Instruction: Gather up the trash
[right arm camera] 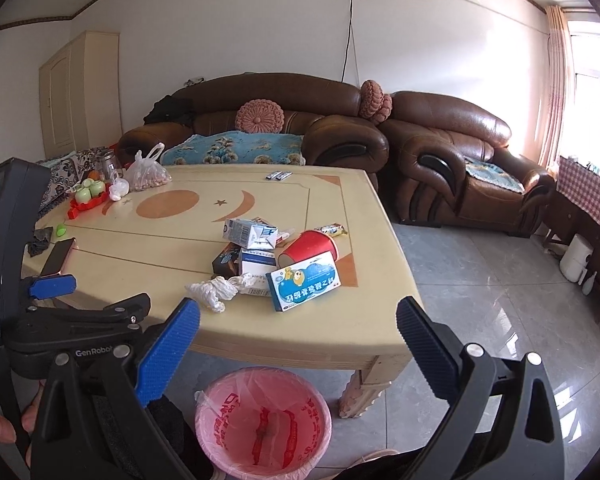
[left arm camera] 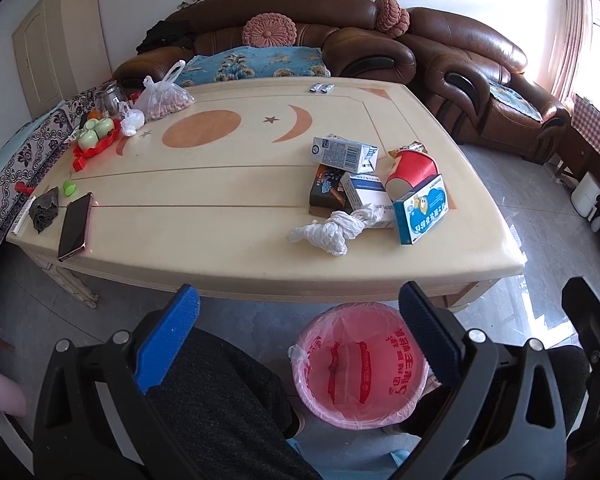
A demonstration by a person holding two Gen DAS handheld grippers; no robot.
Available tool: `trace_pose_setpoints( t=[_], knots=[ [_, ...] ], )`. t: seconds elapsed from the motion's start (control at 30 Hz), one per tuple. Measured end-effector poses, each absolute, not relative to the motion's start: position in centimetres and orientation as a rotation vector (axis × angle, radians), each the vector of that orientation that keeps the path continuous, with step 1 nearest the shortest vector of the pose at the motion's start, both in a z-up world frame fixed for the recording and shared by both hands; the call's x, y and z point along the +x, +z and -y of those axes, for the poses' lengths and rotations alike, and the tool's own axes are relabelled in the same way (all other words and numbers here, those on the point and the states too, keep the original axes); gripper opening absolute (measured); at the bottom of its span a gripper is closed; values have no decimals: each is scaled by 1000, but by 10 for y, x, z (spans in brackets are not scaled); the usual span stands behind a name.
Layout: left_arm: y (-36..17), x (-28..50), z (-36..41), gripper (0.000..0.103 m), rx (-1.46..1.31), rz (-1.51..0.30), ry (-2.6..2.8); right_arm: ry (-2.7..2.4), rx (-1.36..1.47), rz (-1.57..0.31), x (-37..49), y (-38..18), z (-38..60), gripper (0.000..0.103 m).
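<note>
Nothing collected yet: both grippers, left gripper [left arm camera: 300,320] and right gripper [right arm camera: 298,332], hang wide open, empty. Trash pile [left arm camera: 374,184] sits on the table [left arm camera: 220,240]; pink-lined bin [left arm camera: 360,364] waits below. Next: reach to the knotted white bag [left arm camera: 332,230].

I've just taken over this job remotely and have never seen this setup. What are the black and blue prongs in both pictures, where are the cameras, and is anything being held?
There is no robot arm. A person holds a hand-held claw in each hand, and each claw carries a wide-angle camera looking along its two fingers. The left view shows the left claw; the right view shows the right claw. Both are open and hold nothing. Ahead is a table with a pile of trash: a blue box, a red paper cup, a milk carton and a knotted white bag. A phone lies near the left edge. A pink-lined bin stands on the floor below.
</note>
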State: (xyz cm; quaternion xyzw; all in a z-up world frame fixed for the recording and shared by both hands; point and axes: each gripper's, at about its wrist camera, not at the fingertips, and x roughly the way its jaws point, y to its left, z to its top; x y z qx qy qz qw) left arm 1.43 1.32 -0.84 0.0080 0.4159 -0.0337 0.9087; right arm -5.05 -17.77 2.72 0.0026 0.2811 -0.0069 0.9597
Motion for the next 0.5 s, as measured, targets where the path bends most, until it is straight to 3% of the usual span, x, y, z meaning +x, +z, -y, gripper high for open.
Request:
trace_pose_setpoints(
  t=[0.5],
  knots=[
    [-12,36,-12,98,129,-889,-160,90,76,-671,-6,2,216,97]
  ],
)
